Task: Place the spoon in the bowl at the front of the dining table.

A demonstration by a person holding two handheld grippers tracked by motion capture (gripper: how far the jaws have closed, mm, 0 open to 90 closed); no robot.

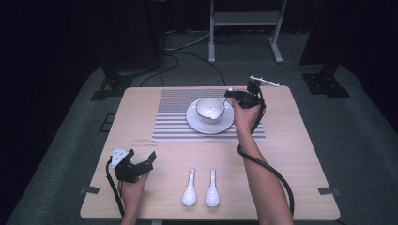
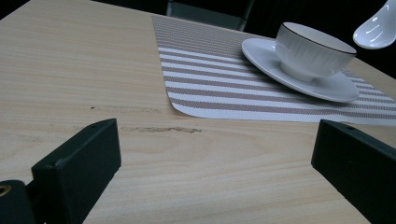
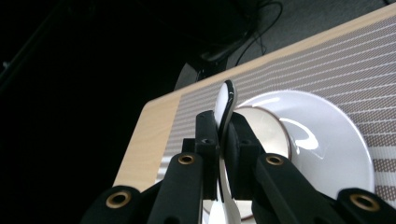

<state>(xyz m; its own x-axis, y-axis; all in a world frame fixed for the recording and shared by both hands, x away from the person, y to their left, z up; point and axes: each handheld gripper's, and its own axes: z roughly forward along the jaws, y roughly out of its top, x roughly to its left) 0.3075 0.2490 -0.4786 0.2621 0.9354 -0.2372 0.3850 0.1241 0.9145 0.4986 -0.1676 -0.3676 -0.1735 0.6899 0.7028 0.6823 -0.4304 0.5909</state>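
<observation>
Pinched hard between the pads of the right gripper [image 3: 223, 154]: a white spoon [image 3: 225, 109], clamped at its handle, bowl end reaching toward the cup [image 1: 210, 108]. Held by the thin handle, probably so the wide end can be lowered in freely. Hovering at the cup's right rim, above the saucer [image 1: 197, 124] on the striped placemat [image 1: 171, 117]. Apparently being set into the cup, not yet released.

Spread wide and gripping nothing: the left gripper [image 1: 141, 164], resting near the table's [image 1: 291, 154] front left, aimed at the placemat, likely waiting. Lying side by side near the front edge, two more spoons [image 1: 201, 188], handles pointing away, easy to reach for next.
</observation>
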